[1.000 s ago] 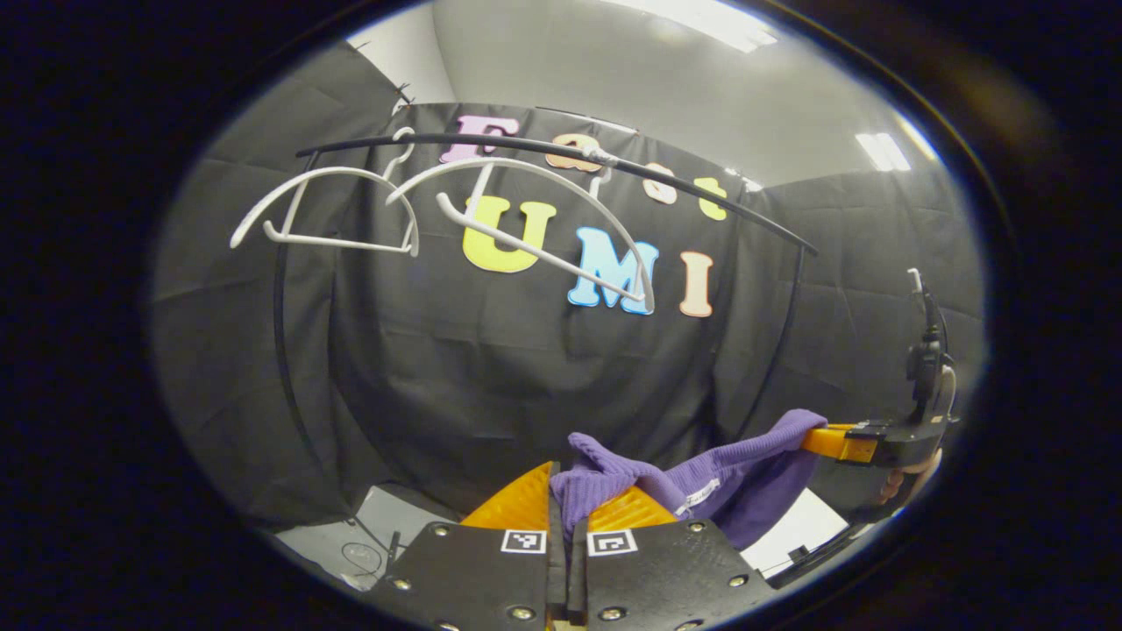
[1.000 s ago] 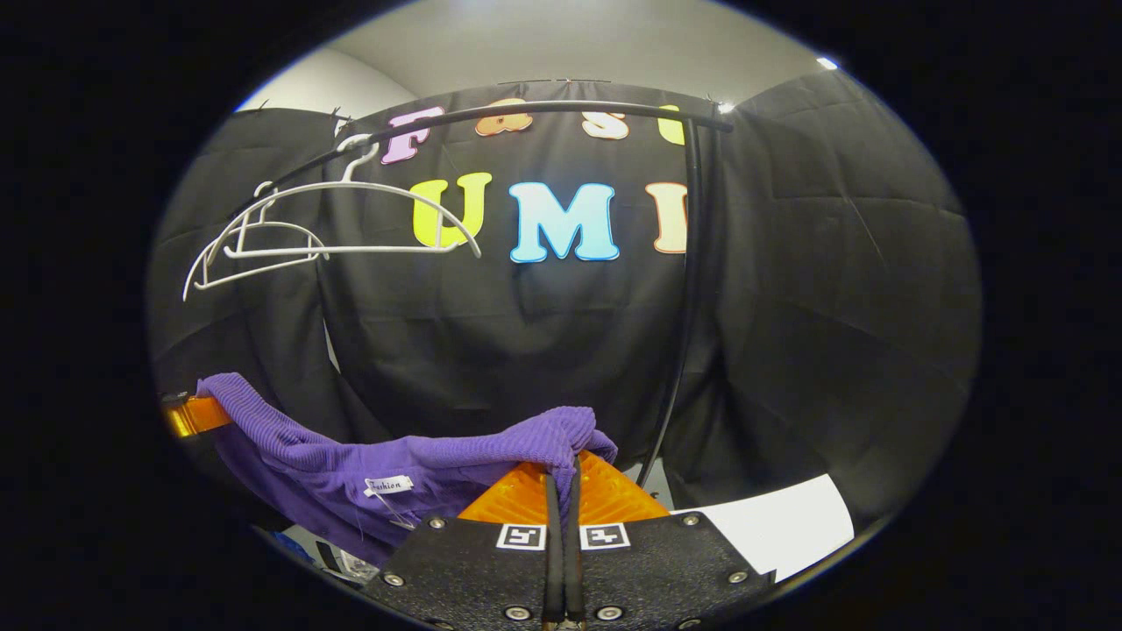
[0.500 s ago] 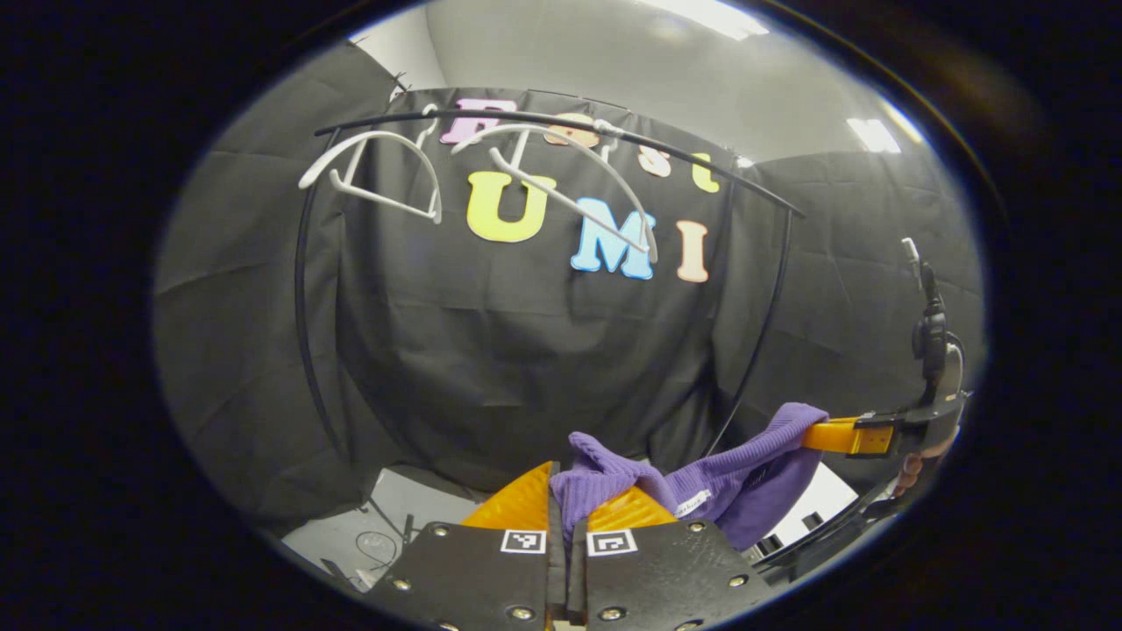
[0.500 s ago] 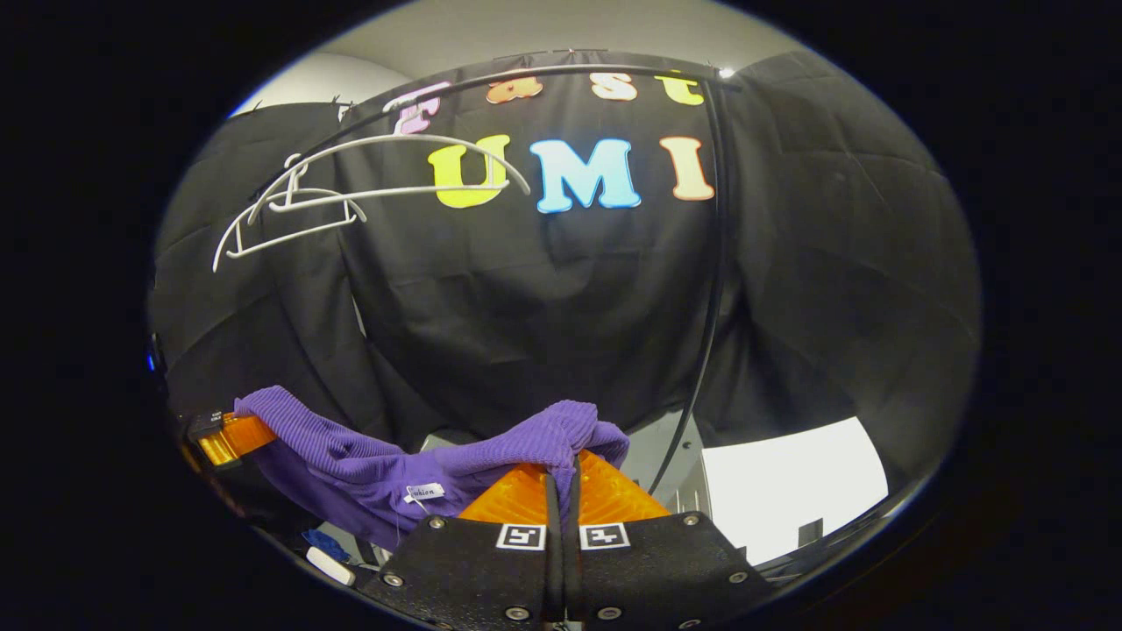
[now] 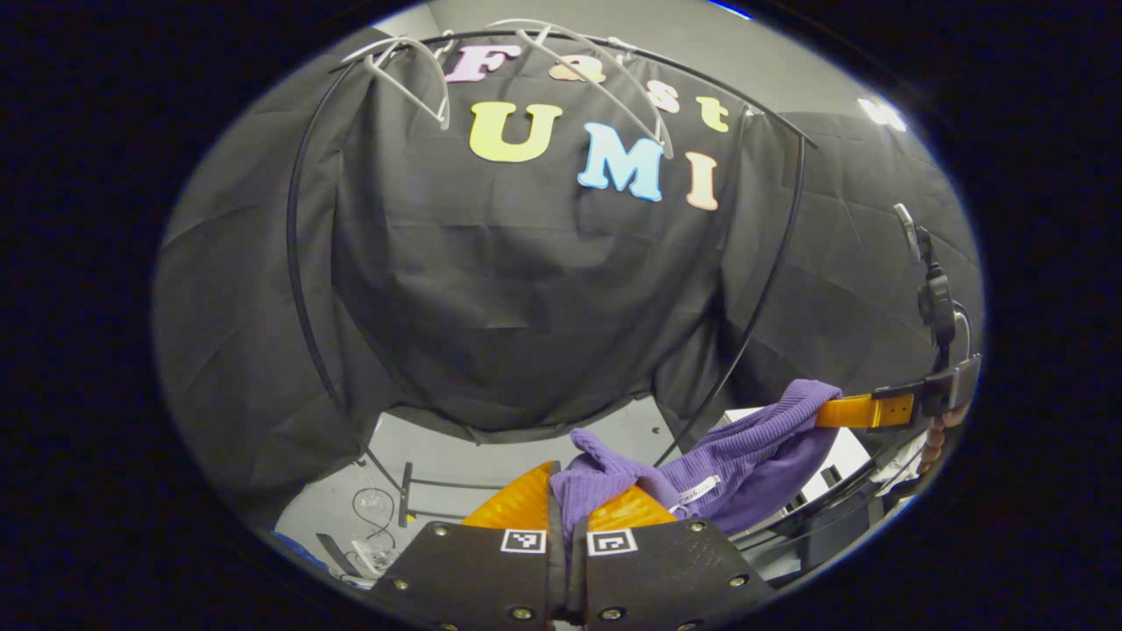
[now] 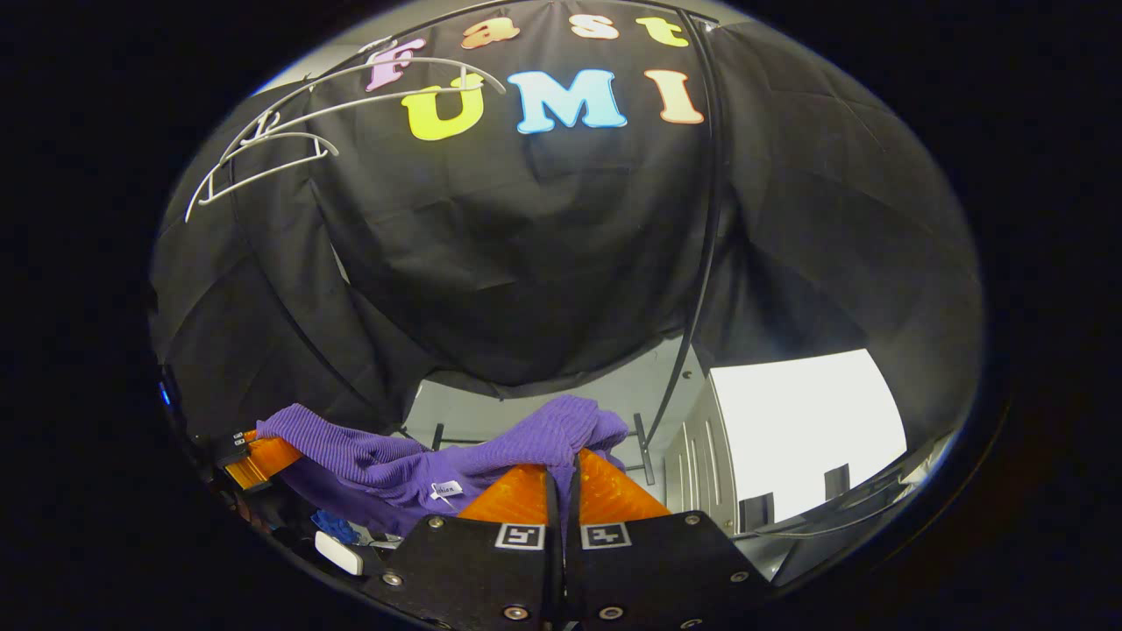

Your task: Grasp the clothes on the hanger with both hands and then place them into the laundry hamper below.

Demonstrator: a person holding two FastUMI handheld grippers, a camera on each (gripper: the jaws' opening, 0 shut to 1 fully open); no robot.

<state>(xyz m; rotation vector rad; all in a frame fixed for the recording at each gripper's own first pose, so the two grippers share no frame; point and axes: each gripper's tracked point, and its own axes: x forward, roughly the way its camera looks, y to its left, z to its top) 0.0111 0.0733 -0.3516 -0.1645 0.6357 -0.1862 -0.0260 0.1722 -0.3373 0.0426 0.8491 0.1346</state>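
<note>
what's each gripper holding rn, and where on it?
Both hold the purple garment: left gripper pinches one bunched edge, right gripper the opposite end.

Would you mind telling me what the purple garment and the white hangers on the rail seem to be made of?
The purple garment looks like a soft ribbed knit, matte: fine parallel ribs show and it sags between the two grippers. The white hangers appear to be thin, smooth plastic or coated wire; their slim curved outline fits either, so I cannot tell which.
</note>
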